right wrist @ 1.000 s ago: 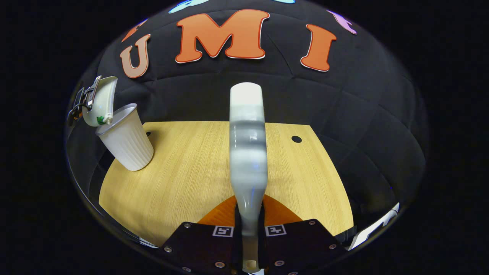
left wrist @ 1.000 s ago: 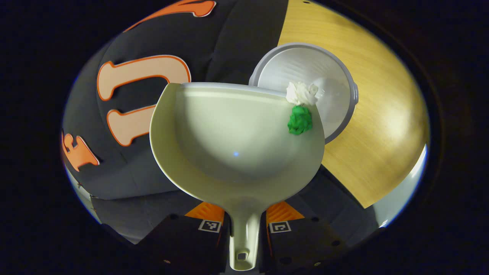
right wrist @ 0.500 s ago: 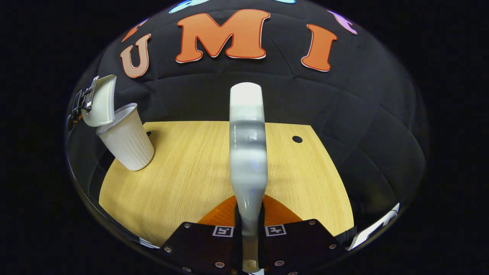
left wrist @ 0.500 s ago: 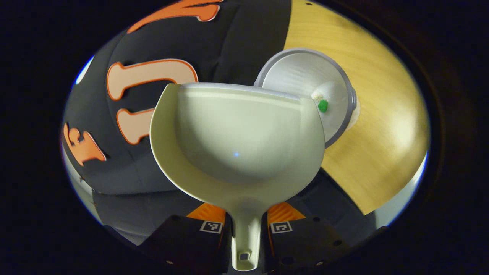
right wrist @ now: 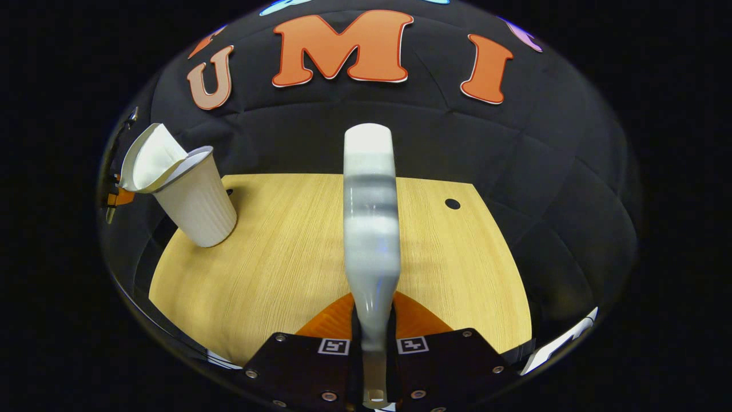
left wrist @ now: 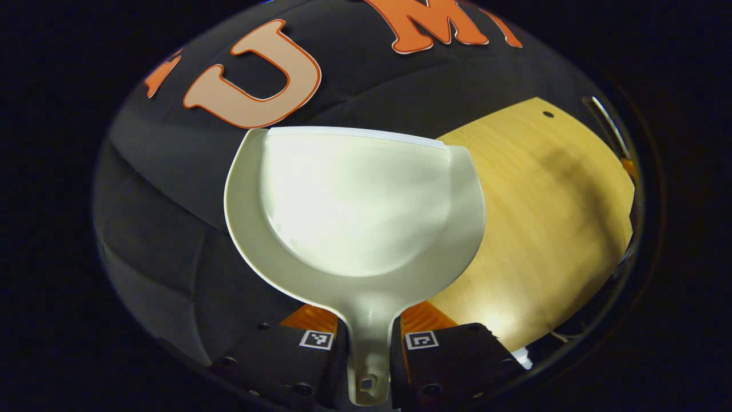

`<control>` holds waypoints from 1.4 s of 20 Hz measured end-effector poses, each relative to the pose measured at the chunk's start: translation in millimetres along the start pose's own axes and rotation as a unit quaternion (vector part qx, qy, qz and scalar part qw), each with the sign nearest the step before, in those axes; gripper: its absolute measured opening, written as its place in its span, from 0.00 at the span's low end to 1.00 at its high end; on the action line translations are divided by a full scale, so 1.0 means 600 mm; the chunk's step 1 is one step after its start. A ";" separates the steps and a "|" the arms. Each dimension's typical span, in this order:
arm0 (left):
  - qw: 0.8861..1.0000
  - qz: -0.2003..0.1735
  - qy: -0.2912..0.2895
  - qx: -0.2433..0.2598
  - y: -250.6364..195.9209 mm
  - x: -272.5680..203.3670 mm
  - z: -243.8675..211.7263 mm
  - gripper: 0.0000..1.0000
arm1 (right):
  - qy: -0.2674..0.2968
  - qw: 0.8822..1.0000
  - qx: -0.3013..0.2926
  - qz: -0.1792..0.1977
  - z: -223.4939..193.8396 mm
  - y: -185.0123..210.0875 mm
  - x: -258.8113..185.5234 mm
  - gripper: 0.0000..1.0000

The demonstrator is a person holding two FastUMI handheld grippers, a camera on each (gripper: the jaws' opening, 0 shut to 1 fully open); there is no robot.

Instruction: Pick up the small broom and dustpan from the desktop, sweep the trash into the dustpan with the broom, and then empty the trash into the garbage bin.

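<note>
Since the earlier frames the dustpan (left wrist: 354,212) has swung away from the garbage bin (right wrist: 196,197): a second ago green and white scraps sat at its lip over the bin mouth, half a second ago they lay inside the bin, now the pan is bare and points at the booth wall and the desktop (left wrist: 543,212).

Near: left gripper (left wrist: 369,349) clamps the dustpan handle between both fingers, narrow gap, handle upright in its own view. Right gripper (right wrist: 374,349) likewise grips the small broom (right wrist: 370,212) by its handle, jaws tight on it, broom reaching forward above the desktop.

Mid: desktop looks swept, no scraps visible on it.

Far: in the right gripper view the dustpan is just beside the bin rim, tilted, possibly touching; can't tell.

Risk, my read: dump looks done. Pan is still close to the rim, so a sideways pull could clip the light bin and tip it, spilling the trash back out.

View difference: right gripper view gives the bin and pan-to-rim relation from outside; left gripper view gives the pan interior, confirming it's empty. Bin contents can't be seen now.
</note>
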State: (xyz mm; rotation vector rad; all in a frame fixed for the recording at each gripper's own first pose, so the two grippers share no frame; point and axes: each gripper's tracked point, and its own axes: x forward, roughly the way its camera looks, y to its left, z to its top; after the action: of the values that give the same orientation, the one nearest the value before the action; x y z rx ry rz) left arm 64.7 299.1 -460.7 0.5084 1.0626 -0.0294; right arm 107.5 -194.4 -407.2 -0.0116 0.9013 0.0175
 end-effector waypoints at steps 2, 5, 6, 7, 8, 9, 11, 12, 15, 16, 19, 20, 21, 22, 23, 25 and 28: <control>0.998 -0.032 -0.019 -0.047 -0.051 -0.041 0.012 0.27 | 0.002 1.000 -0.007 0.006 -0.004 0.007 -0.001 0.16; 0.988 -0.092 -0.044 -0.114 -0.108 -0.052 0.043 0.31 | 0.010 1.000 -0.011 0.014 -0.017 0.014 0.000 0.16; 0.984 -0.114 -0.045 -0.131 -0.137 -0.051 0.046 0.31 | 0.013 1.000 -0.012 0.018 -0.022 0.019 0.000 0.16; 0.978 -0.131 -0.051 -0.153 -0.162 -0.055 0.059 0.31 | 0.015 1.000 -0.012 0.019 -0.026 0.021 0.001 0.16; 0.974 -0.149 -0.049 -0.164 -0.189 -0.067 0.061 0.31 | 0.018 1.000 -0.014 0.021 -0.031 0.023 0.001 0.16; 0.970 -0.161 -0.049 -0.173 -0.206 -0.070 0.064 0.31 | 0.020 0.999 -0.013 0.023 -0.035 0.025 0.002 0.16; 0.967 -0.177 -0.044 -0.179 -0.237 -0.077 0.059 0.31 | 0.027 0.999 -0.016 0.028 -0.046 0.030 0.003 0.16; 0.965 -0.184 -0.047 -0.183 -0.248 -0.083 0.056 0.31 | 0.031 0.999 -0.018 0.030 -0.049 0.032 0.004 0.16; 0.961 -0.202 -0.027 -0.188 -0.291 -0.090 0.048 0.31 | 0.043 0.998 -0.017 0.035 -0.068 0.035 0.008 0.15; 0.960 -0.206 -0.024 -0.188 -0.310 -0.093 0.046 0.31 | 0.050 0.998 -0.015 0.037 -0.078 0.037 0.010 0.16; 0.958 -0.215 0.005 -0.191 -0.338 -0.083 0.032 0.31 | 0.074 0.997 -0.012 0.035 -0.109 0.038 0.027 0.15; 0.957 -0.216 0.017 -0.192 -0.341 -0.082 0.022 0.31 | 0.085 0.996 -0.012 0.033 -0.123 0.038 0.036 0.16; 0.957 -0.215 0.026 -0.192 -0.340 -0.082 0.017 0.31 | 0.094 0.995 -0.012 0.032 -0.138 0.037 0.042 0.15; 0.956 -0.216 0.035 -0.195 -0.346 -0.086 0.020 0.31 | 0.104 0.994 -0.013 0.029 -0.152 0.035 0.050 0.15; 0.955 -0.217 0.044 -0.197 -0.350 -0.088 0.025 0.34 | 0.114 0.993 -0.013 0.027 -0.168 0.033 0.057 0.15; 0.955 -0.215 0.060 -0.196 -0.346 -0.092 0.034 0.31 | 0.138 0.990 -0.007 0.029 -0.195 0.036 0.071 0.16; 0.954 -0.214 0.084 -0.192 -0.347 -0.092 0.038 0.31 | 0.164 0.986 -0.008 0.026 -0.227 0.038 0.090 0.16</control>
State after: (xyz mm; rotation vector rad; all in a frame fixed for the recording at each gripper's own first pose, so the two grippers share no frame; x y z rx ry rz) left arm 1.2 93.5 -485.5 -0.0799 1.2942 -0.1601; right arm 34.1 -173.4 -534.2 -0.0055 1.2311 0.0734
